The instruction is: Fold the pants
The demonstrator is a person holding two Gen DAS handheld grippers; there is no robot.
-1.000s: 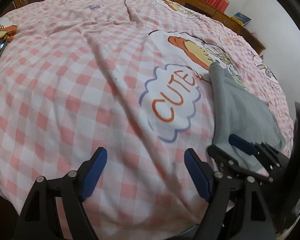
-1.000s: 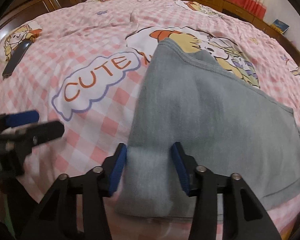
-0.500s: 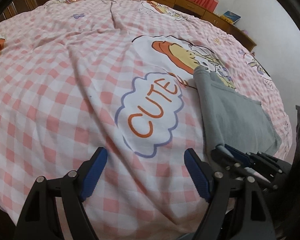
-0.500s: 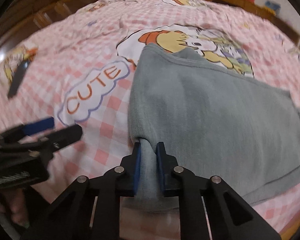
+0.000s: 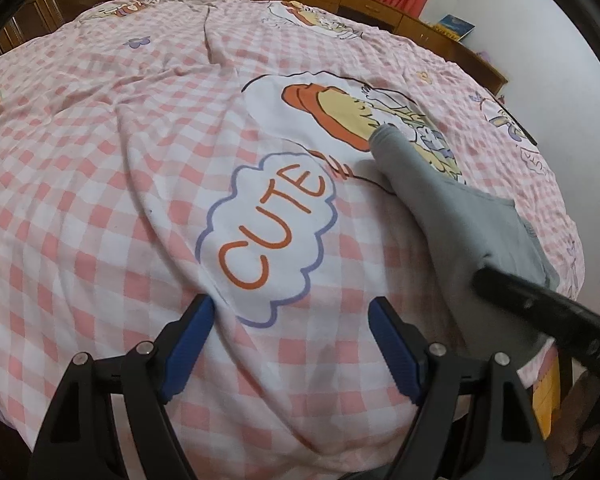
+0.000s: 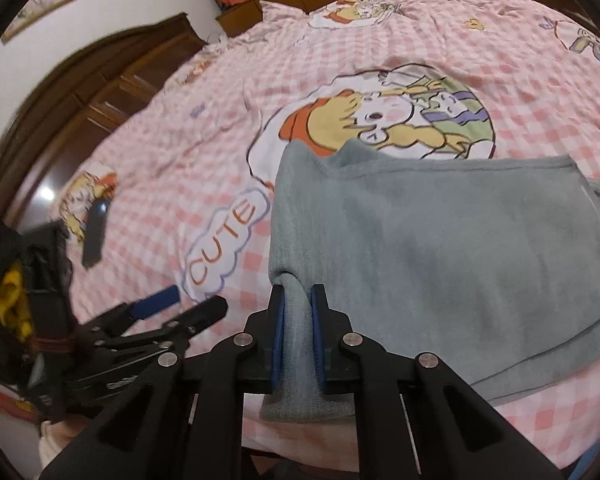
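Note:
Grey pants (image 6: 440,248) lie folded on the pink checked bedsheet (image 6: 380,28), their near left corner lifted off the bed. My right gripper (image 6: 298,300) is shut on that corner, blue pads pressing the fabric from both sides. In the left wrist view the pants (image 5: 452,220) rise at the right, with the right gripper's black finger crossing them. My left gripper (image 5: 290,320) hangs open above the sheet (image 5: 100,160), just below the "CUTE" print (image 5: 272,228), with nothing between its pads. It shows again at the lower left of the right wrist view, as the left gripper (image 6: 180,304).
A dark flat remote-like object (image 6: 94,232) lies on the sheet at the left. Wooden headboard and cabinets (image 6: 100,92) ring the far side of the bed. A white wall (image 5: 540,32) stands at the right. The bed's near edge runs under both grippers.
The right gripper closed on the pants' near corner and lifted it, rolling as it rose. The left gripper drifted slightly and stayed open.

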